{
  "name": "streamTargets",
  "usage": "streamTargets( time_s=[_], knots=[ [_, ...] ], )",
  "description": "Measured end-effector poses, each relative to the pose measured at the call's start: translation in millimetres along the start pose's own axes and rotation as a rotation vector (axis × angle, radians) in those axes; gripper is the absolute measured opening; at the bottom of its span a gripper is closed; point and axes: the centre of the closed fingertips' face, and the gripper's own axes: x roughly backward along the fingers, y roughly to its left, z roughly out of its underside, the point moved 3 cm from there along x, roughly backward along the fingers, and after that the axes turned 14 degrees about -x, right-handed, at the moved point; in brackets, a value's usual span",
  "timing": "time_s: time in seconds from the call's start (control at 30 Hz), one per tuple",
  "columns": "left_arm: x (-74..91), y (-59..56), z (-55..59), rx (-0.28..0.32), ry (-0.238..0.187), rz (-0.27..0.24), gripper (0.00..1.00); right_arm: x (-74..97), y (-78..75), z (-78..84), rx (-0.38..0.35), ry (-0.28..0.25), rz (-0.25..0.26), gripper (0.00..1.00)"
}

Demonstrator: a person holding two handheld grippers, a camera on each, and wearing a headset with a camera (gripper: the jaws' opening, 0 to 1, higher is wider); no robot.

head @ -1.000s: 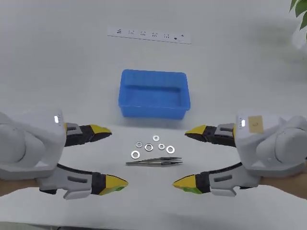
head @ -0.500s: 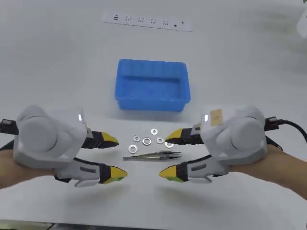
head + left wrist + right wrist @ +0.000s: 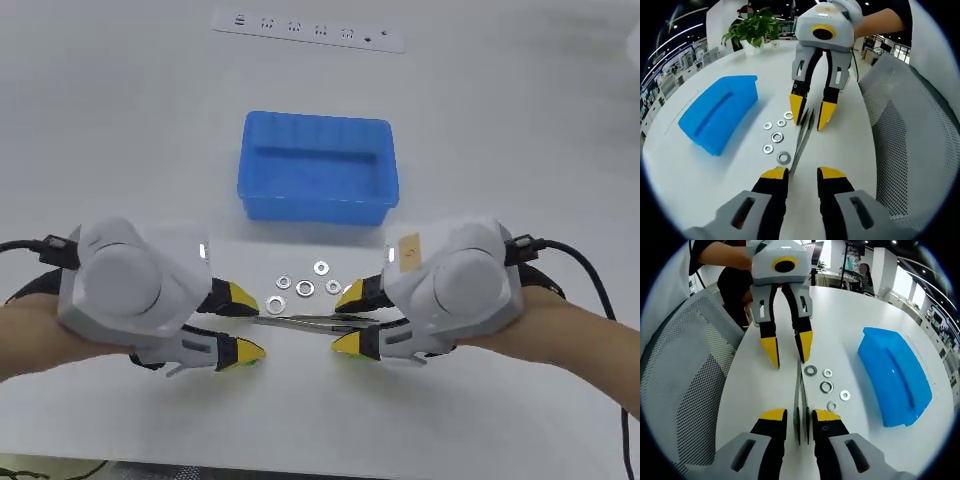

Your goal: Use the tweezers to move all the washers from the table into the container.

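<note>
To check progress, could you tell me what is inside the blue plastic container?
The blue plastic container looks empty; small metal washers lie outside. Its near wall hides some floor.

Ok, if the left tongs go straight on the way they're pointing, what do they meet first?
Most likely the tweezers, whose near tip lies just ahead of the left tongs, by one jaw; the right tongs face them beyond.

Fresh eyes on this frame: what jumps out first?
The left claw and right claw, yellow-tipped and both open, face each other at either end of the tweezers, which lie flat on the white table. Just behind the tweezers sits a cluster of washers. Farther back is an empty blue container.
</note>
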Motion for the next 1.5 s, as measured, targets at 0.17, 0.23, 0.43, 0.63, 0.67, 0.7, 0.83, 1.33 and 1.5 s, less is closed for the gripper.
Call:
streamTargets(
  time_s=[0.17,0.23,0.43,0.63,0.67,0.7,0.83,1.33,1.5],
  knots=[
    [-1.7,5.0,1.7,-0.047,0.030,0.001,0.19,0.6,-3.8,-0.3,0.032,0.003,0.009,0.16],
    [-1.8,7.4,1.5,-0.072,0.046,-0.007,0.15,0.3,-4.8,-1.1,0.035,0.004,0.012,0.15],
    [-5.2,6.6,-2.1,-0.102,0.053,0.001,0.13,-1.0,0.4,-1.3,0.059,0.017,0.005,0.11],
    [-7.2,6.9,-4.2,-0.205,0.080,0.014,0.07,-3.3,3.4,-2.1,0.061,0.020,-0.001,0.10],
    [-7.2,6.2,-5.3,-0.251,0.083,0.015,0.06,-3.3,3.4,-2.2,0.057,0.019,0.001,0.10],
    [-7.4,2.7,-5.3,-0.273,0.104,0.014,0.06,-3.1,3.3,-2.1,0.053,0.017,0.002,0.10],
    [-6.5,-2.1,-5.9,-0.240,0.116,0.011,0.05,-3.5,5.0,-2.2,0.065,0.019,0.006,0.10],
    [22.8,-11.1,-50.1,-0.378,0.046,-0.049,0.04,5.8,13.1,-2.6,0.144,-0.041,0.067,0.08],
    [25.4,-10.5,-76.8,-0.392,-0.020,-0.044,0.04,16.7,13.3,-1.5,0.119,-0.098,0.092,0.08]
  ],
)
